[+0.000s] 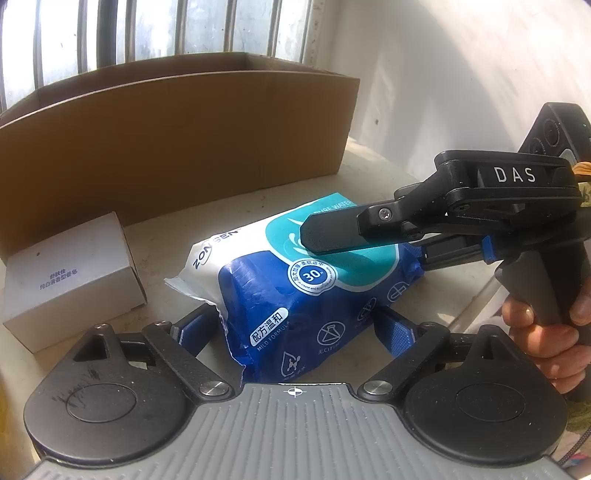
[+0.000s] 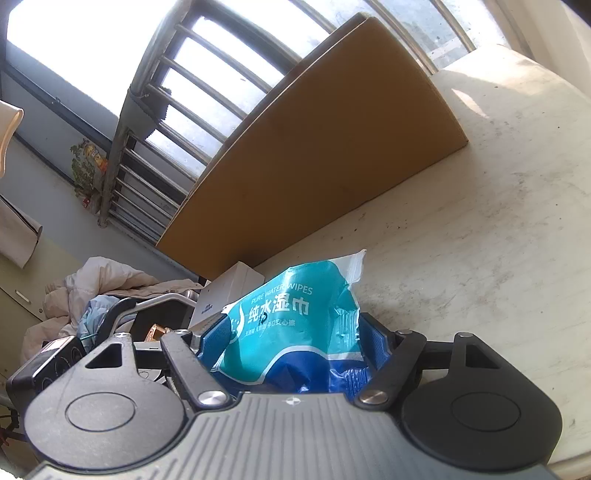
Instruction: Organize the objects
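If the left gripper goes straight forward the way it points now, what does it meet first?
Most likely the wipes pack. It already lies between the open jaws of the left gripper, close ahead. The right gripper holds the pack's far end. The cardboard box stands further behind; depth there is unclear.

A pale table top point(image 2: 498, 229), scuffed and speckled with dark marks, fills the right of my right-hand view and lies partly in sunlight. Behind it a window grille point(image 1: 155, 33) of upright metal bars stands before bright glass. A plain white wall point(image 1: 443, 74) meets the table on my right. Off the table's left edge lies a heap of cream bedding point(image 2: 96, 284), with a pale blue cloth point(image 2: 94, 310) against it. A colourful sticker point(image 2: 88, 166) is on the grey wall beneath the window; its design is too small to read.
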Demonstrator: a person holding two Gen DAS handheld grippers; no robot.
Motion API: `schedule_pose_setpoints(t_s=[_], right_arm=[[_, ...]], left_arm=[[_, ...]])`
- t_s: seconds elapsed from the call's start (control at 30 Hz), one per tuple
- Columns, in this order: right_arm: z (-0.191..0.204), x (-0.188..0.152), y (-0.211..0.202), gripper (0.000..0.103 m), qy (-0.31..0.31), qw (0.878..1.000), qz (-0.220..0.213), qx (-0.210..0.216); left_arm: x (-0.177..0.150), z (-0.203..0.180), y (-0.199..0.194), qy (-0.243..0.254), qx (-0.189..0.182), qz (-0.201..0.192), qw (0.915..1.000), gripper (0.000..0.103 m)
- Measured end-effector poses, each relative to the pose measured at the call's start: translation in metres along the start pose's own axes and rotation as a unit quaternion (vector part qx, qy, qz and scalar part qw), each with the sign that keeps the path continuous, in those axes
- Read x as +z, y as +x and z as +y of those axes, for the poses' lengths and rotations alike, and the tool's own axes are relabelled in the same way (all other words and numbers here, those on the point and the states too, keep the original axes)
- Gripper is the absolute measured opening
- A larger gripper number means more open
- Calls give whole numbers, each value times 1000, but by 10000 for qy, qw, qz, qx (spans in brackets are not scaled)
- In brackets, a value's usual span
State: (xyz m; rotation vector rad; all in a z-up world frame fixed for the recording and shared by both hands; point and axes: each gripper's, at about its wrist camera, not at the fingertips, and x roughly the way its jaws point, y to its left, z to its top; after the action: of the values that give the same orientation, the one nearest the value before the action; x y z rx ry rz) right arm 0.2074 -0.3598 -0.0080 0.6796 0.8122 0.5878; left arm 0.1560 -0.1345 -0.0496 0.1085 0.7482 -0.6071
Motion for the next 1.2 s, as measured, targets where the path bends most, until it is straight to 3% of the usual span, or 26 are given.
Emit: schedule_pose_setpoints(t_s=[1.2], right_arm=[[7, -5, 1, 75, -25, 9999, -88, -70]], left_arm=[[0, -5, 0, -20, 79, -100, 9999, 94]])
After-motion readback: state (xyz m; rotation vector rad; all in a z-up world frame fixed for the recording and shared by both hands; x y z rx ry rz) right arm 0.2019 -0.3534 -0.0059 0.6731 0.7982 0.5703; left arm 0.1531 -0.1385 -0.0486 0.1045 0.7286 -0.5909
